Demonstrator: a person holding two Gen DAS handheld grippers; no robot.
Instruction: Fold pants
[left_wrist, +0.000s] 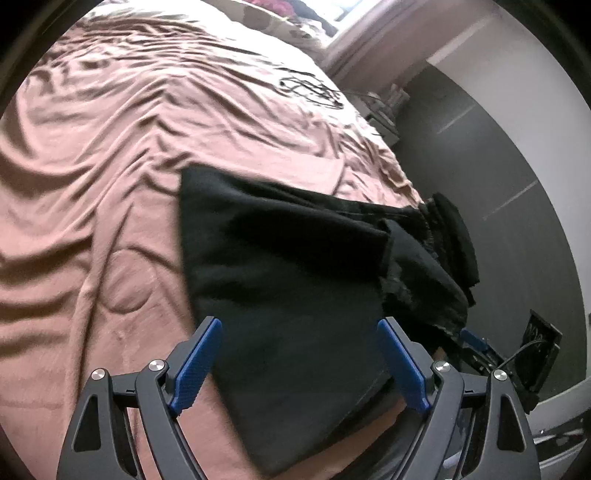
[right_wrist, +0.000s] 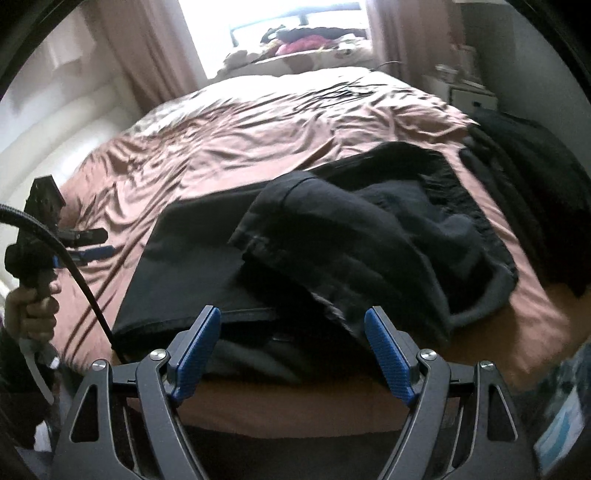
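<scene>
Black pants (right_wrist: 332, 236) lie partly folded, soft and limp, on the bed (right_wrist: 258, 122) near its foot, both claws (left_wrist: 299, 354) (right_wrist: 291, 347) spread empty above them, hems likeliest to grip.

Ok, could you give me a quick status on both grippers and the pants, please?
Left gripper open, empty. Right gripper open, empty. Black pants bunched on the pink bedspread, partly folded. More dark clothing beside them.
</scene>
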